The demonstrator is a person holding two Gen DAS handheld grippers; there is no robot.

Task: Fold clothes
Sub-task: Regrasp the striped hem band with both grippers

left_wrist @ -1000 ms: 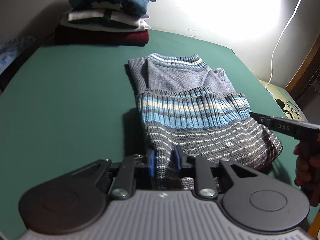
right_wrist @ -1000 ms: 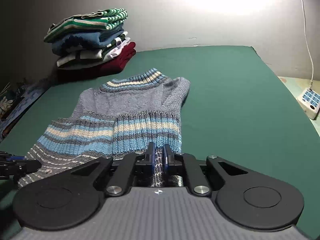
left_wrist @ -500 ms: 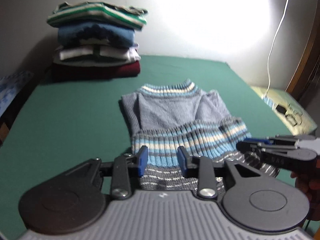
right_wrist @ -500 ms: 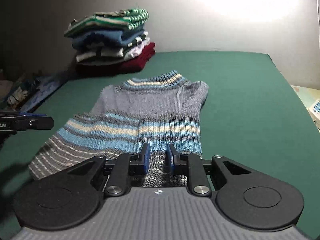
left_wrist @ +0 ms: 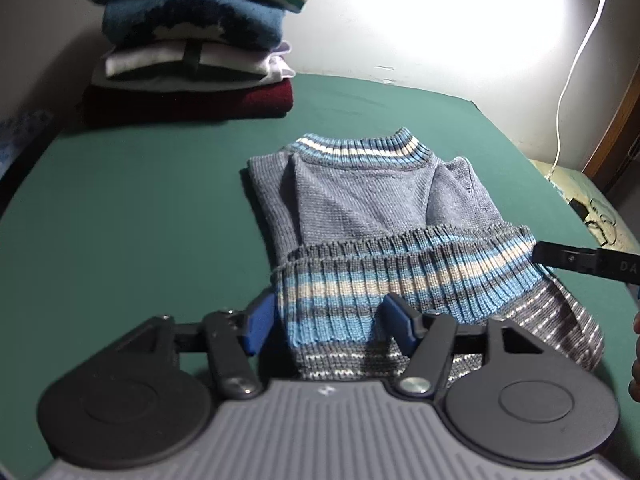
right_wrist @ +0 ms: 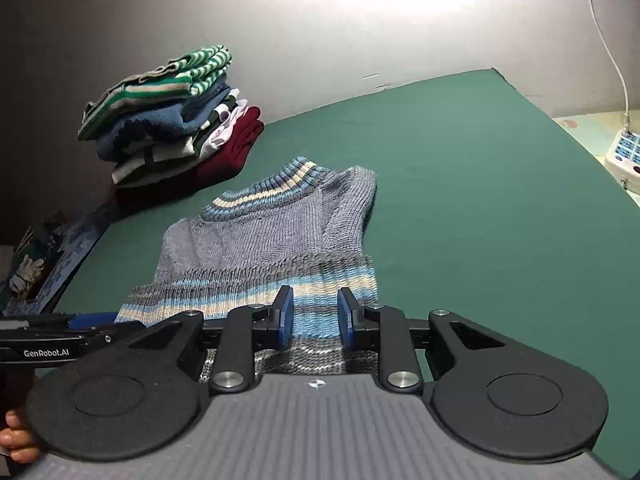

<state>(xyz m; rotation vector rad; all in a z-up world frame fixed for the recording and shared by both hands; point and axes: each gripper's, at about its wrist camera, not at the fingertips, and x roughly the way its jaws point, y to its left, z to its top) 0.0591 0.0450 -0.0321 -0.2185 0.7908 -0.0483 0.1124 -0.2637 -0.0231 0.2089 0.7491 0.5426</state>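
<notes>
Now the left gripper stands with its blue pads wide apart and its jaws are opening; the ribbed, blue-and-cream striped hem of the grey knitted sweater lies between them, but the pads do not press on it; the right gripper has its jaws opening too, narrower than the left, with the same striped hem showing in the gap and no pad clamped on the knit. The sweater lies on the green cloth-covered table, its lower part folded up over the body so that the hem crosses the chest, collar pointing toward the wall; a pile of folded clothes sits at the table's far left corner, well apart from it; a white cable hangs down the wall at the right, and a white power strip lies beyond the table's right edge.

A second ago both grippers were pinched on the sweater's fabric, the pads close together; half a second ago the left pair had begun to part; since then both have let go, the left far more widely, and the folded hem has stayed where it was laid.
</notes>
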